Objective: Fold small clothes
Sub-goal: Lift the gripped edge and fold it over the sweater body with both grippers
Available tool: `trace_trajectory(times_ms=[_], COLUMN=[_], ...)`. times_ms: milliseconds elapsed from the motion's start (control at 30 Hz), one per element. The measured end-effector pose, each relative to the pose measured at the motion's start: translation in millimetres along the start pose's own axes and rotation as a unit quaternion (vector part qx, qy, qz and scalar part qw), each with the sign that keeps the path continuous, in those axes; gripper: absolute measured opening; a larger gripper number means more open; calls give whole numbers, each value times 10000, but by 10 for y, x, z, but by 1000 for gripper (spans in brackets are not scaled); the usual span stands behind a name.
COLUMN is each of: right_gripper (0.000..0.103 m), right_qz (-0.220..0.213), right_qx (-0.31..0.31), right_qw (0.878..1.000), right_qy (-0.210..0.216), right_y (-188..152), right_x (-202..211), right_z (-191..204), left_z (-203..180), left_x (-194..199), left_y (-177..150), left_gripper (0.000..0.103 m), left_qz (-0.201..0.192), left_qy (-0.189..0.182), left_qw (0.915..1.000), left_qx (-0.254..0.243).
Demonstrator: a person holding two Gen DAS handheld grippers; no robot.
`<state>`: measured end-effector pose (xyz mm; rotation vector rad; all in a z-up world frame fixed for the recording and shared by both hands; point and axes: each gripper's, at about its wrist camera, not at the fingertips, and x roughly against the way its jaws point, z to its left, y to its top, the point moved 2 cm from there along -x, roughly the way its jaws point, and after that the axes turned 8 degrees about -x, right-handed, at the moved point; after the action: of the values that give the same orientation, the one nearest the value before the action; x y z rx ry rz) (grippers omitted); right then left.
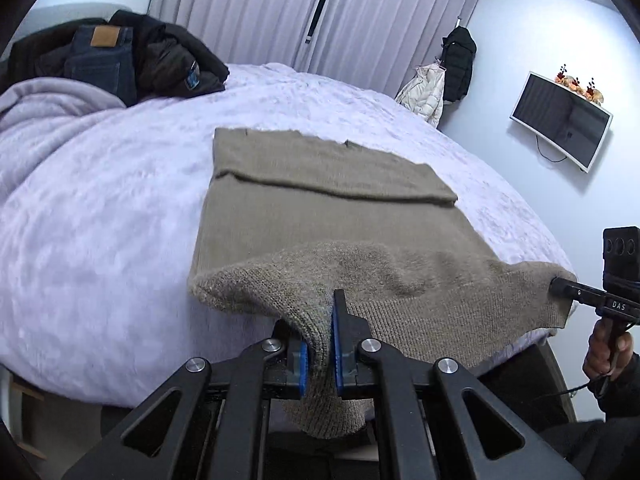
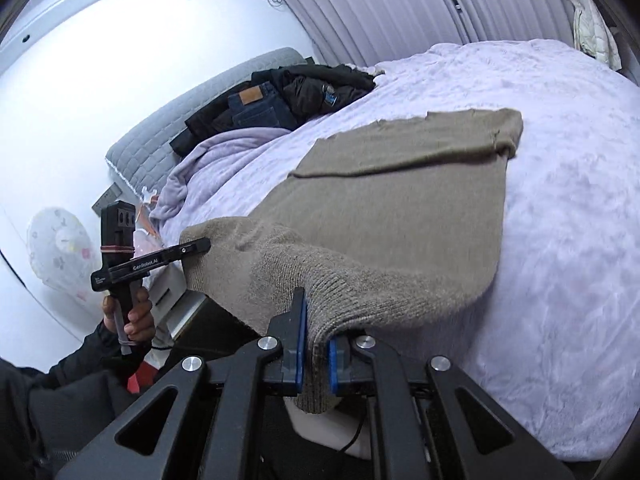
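Observation:
A taupe knit sweater [image 1: 320, 196] lies flat on the lavender bed [image 1: 100, 208], its sleeves folded across the far part. My left gripper [image 1: 320, 344] is shut on the sweater's near left hem corner and lifts it off the bed. My right gripper [image 2: 316, 344] is shut on the near right hem corner of the sweater [image 2: 400, 200], also raised. The near hem hangs between the two grippers at the bed's front edge. The right gripper shows in the left wrist view [image 1: 560, 286]; the left gripper shows in the right wrist view [image 2: 202, 246].
A pile of dark jackets and jeans [image 1: 116, 56] sits at the head of the bed beside a bunched lavender blanket [image 1: 48, 108]. Curtains [image 1: 280, 12], hanging coats [image 1: 440, 76] and a wall TV [image 1: 560, 120] lie beyond the bed. A grey headboard [image 2: 192, 120] stands by the wall.

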<state>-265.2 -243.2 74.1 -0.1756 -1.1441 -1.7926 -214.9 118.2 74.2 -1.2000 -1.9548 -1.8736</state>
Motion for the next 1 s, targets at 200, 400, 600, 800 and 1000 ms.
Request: trace_trajectory(times_ms=[200,400,600,800,1000], right_gripper=[9,9,9,9,9], right_qz=[-324,-652,-760,-825,-853], right_qx=[-267,-356,-488,-692,-767], right_qw=[9990,9972,9957,9939,9929], right_qy=[-132,-42,-186,-229,-329], right_y=[439,914,1190,1458,1779], right_x=[-4,-73,-213,-298,-437], right_z=[-20,6,-175,-403,-588], left_z=[48,197,194,248,352], left_x=[-278,-551,-666,-877,-1113], left_y=[596,1000,1196,1462,1672], left_gripper=[10,10,10,10,10], left_qz=[15,129,145,121,134], left_qy=[63,90,88,-11,-58], left_qw=[9999,9989,9994,9988,9982], left_qx=[99,434,316,484,576])
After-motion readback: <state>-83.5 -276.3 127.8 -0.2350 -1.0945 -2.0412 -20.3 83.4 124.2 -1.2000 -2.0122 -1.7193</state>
